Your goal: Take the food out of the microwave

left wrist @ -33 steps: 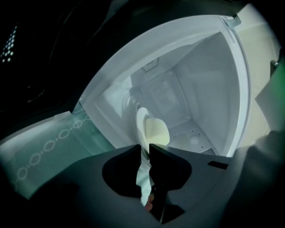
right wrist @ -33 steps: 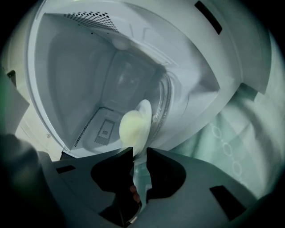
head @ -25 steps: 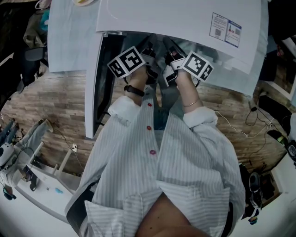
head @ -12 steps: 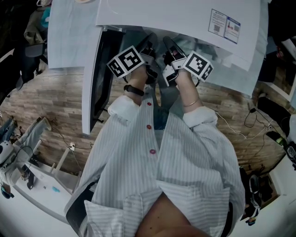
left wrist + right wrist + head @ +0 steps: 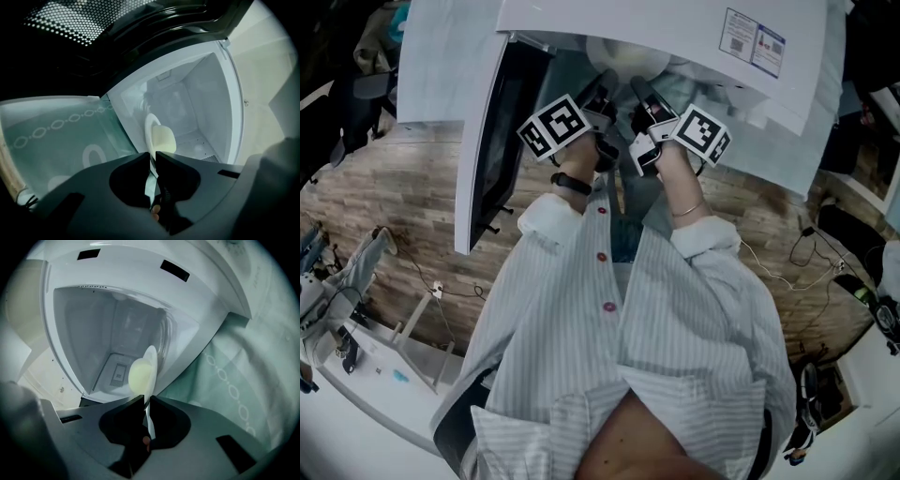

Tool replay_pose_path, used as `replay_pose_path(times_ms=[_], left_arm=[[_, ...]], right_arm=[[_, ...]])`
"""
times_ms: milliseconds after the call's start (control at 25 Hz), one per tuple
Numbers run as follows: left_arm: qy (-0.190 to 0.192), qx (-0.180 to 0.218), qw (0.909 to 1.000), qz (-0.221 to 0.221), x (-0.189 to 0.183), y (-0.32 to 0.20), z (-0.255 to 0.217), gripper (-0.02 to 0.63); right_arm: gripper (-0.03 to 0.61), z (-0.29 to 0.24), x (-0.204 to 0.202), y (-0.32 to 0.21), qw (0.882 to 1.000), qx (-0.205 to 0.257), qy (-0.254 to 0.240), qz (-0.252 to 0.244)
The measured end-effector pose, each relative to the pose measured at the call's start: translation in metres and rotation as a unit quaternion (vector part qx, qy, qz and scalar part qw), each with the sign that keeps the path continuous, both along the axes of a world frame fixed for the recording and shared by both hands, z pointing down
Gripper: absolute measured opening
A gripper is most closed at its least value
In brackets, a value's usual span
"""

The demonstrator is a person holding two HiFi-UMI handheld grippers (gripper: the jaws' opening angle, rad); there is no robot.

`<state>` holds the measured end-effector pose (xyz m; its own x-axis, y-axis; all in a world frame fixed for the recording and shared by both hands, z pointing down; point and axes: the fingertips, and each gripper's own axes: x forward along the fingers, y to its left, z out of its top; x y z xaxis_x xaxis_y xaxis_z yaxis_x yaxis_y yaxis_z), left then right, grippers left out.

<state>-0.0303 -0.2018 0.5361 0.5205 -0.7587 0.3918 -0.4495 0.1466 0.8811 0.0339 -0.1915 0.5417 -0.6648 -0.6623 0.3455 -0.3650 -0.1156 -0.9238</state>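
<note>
Plate withdrawal from a microwave (image 5: 675, 28), seen from beside the person. The microwave stands on a cloth-covered counter (image 5: 243, 380), and its door (image 5: 483, 150) is swung fully open to the person's left, leaving the cavity clear. The food (image 5: 162, 137), a pale, rounded lump, sits on a white plate (image 5: 147, 121) at the mouth of the cavity, near its front edge. Whether the plate rests on the cavity floor or is already lifted cannot be told. The left tongs (image 5: 152, 153) have just been closing and now stand nearly together, pinching the near rim of the plate. The right tongs (image 5: 147, 397) have likewise just closed, and they clamp the same rim a little further to the right. The two sit close side by side, pointing slightly downward into the opening. The plate therefore lies straight ahead of both tongs, between their tips and the back wall of the cavity, with the food just beyond each grip. The plate is round and has no long axis to align. Neither hand is nearer, since both share the near edge. The coming move likely turns on this arrangement: a straight pull toward the person, both tongs travelling together and level so the food does not slide, keeping clear of the door on the left.
</note>
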Motion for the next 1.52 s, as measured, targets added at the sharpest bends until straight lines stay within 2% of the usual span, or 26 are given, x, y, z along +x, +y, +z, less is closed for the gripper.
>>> replay_pose_path(times_ms=[520, 1520], left_arm=[[0.004, 0.009, 0.9997, -0.021, -0.002, 0.017, 0.002, 0.046], [-0.006, 0.062, 0.9973, 0.038, -0.023, 0.088, -0.033, 0.051]], right_arm=[[0.058, 0.002, -0.002, 0.014, 1.000, 0.000, -0.012, -0.027], [0.058, -0.032, -0.025, 0.091, 0.999, 0.044, -0.008, 0.014]])
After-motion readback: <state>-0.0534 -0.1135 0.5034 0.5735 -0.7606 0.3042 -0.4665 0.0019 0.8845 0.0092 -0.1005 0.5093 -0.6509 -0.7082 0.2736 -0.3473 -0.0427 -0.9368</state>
